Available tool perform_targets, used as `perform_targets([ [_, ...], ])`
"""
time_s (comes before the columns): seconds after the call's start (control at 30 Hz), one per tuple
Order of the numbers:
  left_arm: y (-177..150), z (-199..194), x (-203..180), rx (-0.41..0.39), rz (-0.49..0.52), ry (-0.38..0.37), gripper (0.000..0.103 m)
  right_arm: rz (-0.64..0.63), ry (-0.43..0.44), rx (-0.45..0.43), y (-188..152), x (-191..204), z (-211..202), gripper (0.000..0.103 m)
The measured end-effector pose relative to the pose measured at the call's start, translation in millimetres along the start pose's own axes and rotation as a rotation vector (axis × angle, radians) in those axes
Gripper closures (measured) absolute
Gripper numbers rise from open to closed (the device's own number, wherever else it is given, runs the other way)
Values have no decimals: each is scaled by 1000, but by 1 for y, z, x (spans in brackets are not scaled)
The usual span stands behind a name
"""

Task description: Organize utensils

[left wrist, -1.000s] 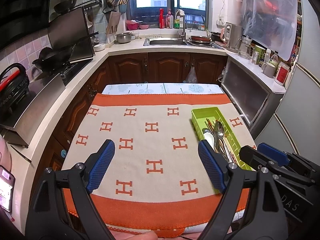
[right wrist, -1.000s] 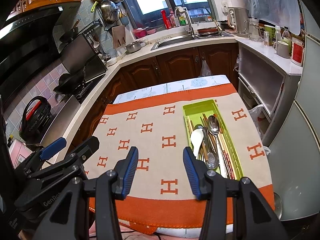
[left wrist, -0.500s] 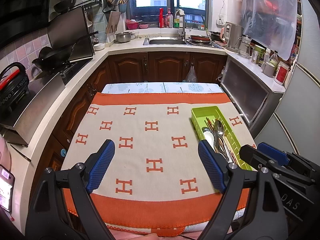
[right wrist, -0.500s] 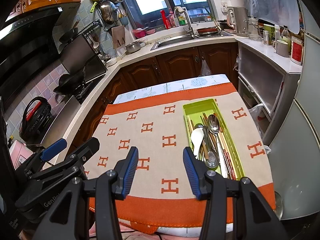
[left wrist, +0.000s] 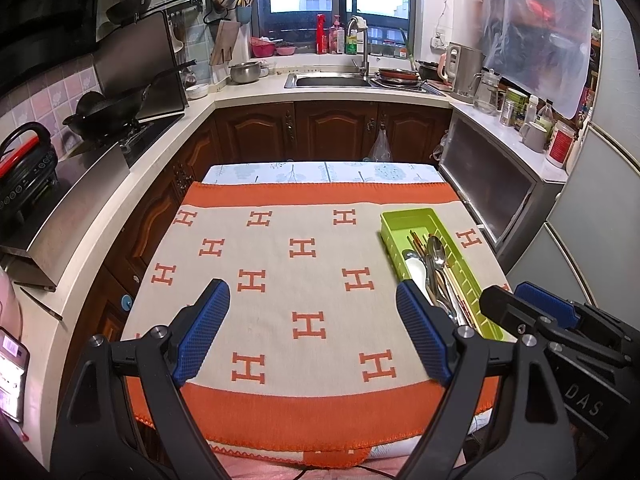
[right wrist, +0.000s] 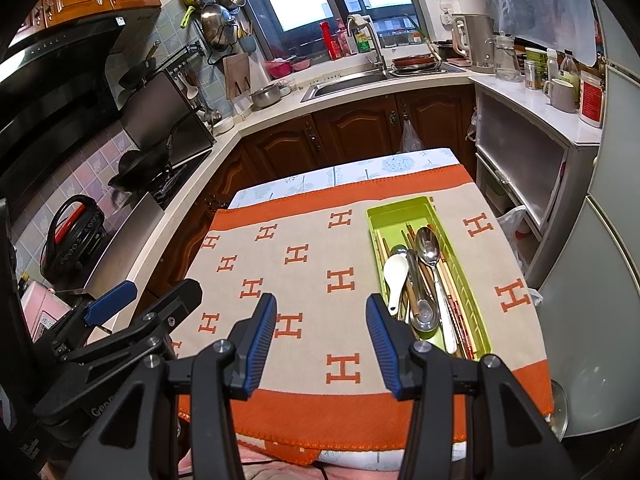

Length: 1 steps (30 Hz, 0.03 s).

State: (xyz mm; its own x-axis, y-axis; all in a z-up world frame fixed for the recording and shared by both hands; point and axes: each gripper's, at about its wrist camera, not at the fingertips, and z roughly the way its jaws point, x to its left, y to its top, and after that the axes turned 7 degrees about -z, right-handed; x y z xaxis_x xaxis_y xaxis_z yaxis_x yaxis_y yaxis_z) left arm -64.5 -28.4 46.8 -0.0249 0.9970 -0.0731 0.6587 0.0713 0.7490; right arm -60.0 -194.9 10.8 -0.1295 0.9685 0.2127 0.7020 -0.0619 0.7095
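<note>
1. Left gripper (left wrist: 312, 332): black frame, blue ribbed pads, fingers spread wide, nothing between them. It hovers over the near half of the cloth, clear of the tray.
2. Right gripper (right wrist: 320, 340): same build, fingers parted at a moderate gap, narrower than the left one, empty. It sits just left of the tray's near end.
3. Lime-green slotted plastic utensil tray (right wrist: 400, 210): lies lengthwise on the right side of the table, about 2 o'clock from table centre, long axis running 12 to 6.
4. In the tray, all lying lengthwise:
   - white ceramic soup spoon (right wrist: 396, 276), left side, bowl toward 12
   - large stainless steel spoon (right wrist: 427, 246), bowl toward 12
   - second steel spoon (right wrist: 424, 314), bowl toward 6, overlapping the others
   - wooden chopsticks (right wrist: 450, 292), along the right side, some with red patterned ends
5. The far third of the tray is bare.
6. Beige table cloth with orange H pattern and orange border (left wrist: 256, 280) covers the table; only the tray sits on it.
7. From the left wrist view the right gripper shows at 4 o'clock, beside the tray's near end.
</note>
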Motion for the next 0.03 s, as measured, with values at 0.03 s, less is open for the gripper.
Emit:
perform_targets([
  [0.03, 0, 0, 0, 1, 0, 1, 19, 0, 0, 1, 0, 0, 0, 56],
])
